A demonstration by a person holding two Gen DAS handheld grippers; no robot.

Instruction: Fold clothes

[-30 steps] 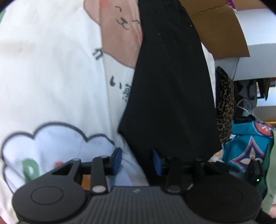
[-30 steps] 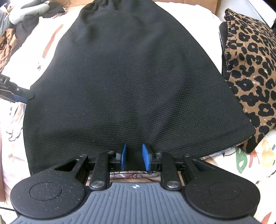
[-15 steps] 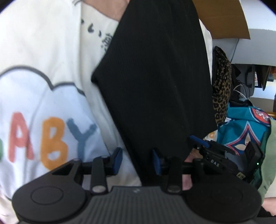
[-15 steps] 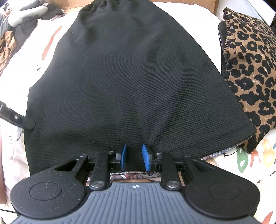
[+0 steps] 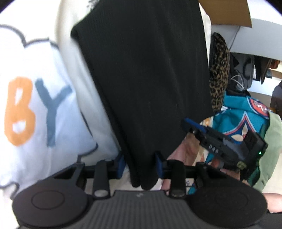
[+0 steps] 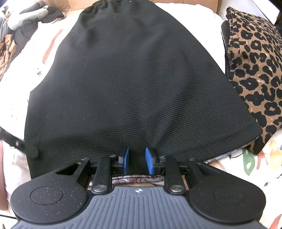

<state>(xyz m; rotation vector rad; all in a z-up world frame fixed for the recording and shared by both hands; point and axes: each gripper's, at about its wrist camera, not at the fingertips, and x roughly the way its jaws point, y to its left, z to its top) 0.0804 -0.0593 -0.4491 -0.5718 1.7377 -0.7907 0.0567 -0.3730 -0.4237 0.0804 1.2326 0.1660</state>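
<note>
We have a black knit skirt [image 6: 134, 84] spread flat on a white printed bedsheet [image 5: 35, 105], waistband away from us and hem toward us, which is how we want it before making a fold.

Our right claw [image 6: 137, 159] sits at the middle of the hem, pointing steeply down. Its blue pads stand a little apart with a bit of the hem between them, but whether they actually press on the fabric we cannot tell from this view. We judge it is there to pin or hold that edge while the other side is gathered.

Our left claw [image 5: 139, 164] has come in at the skirt's left hem corner, and its jaws have just been closing; the black corner now bunches between the blue pads and looks pinched. Holding both points of the hem should let us lift it evenly toward the waistband.

The right wrist view gives the whole skirt, the leopard-print cushion [image 6: 255, 70] touching its right edge, and a dark finger of the left claw at the skirt's left edge. The left wrist view shows what that one hides: the pinched corner, the right claw seen from the side with the hand that holds it behind, a teal patterned garment [image 5: 238, 116], and a cardboard box [image 5: 227, 12] beyond.
</note>
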